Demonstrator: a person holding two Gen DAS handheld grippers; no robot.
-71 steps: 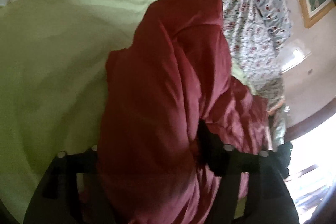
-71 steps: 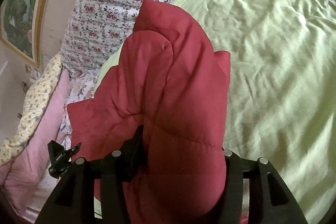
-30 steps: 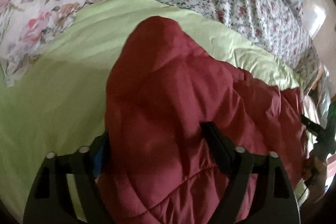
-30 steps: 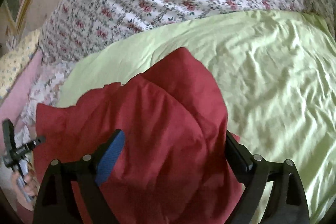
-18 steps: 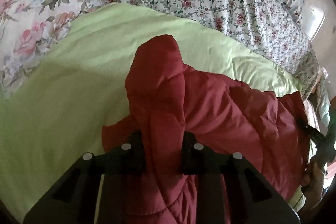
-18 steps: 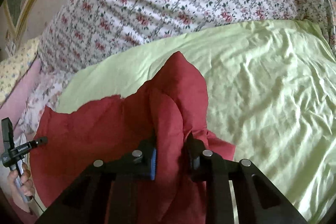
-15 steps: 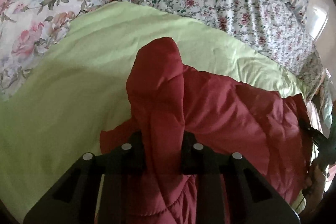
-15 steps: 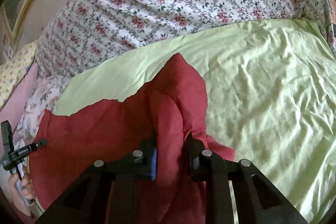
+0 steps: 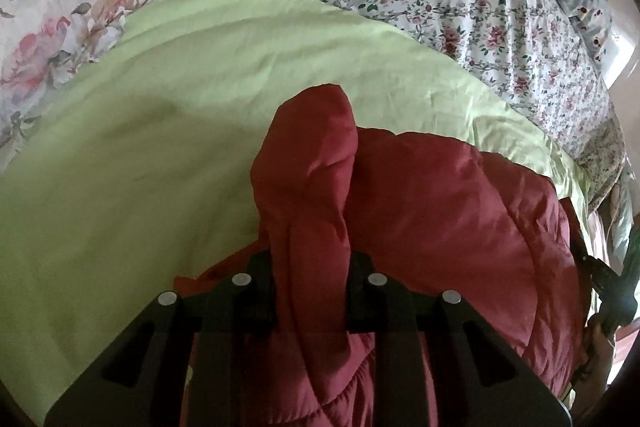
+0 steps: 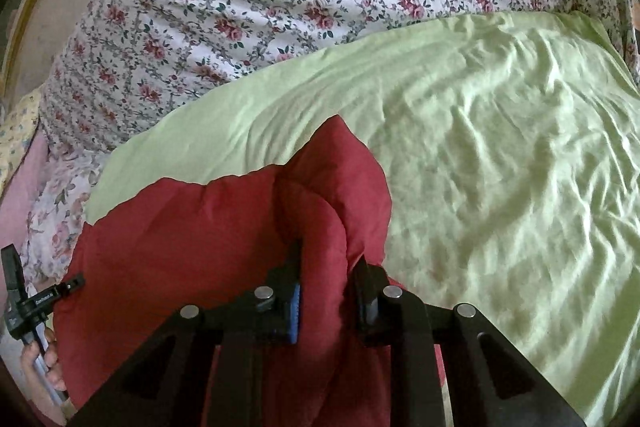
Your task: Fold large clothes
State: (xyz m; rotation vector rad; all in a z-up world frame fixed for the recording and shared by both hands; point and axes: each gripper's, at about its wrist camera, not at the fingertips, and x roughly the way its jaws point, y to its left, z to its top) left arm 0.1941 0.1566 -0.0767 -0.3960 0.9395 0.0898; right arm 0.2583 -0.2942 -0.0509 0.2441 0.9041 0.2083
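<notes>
Now the red puffy jacket (image 9: 440, 211) lies on the green sheet (image 9: 140, 155) near the bed's front edge. The left tongs (image 9: 310, 267) and right tongs (image 10: 326, 283) each pinch a fold, probably the shoulders. Lift both evenly, so it folds straight.

small white lettering on the left gripper (image 10: 60, 291) handle (too tiny to read), no other text
</notes>
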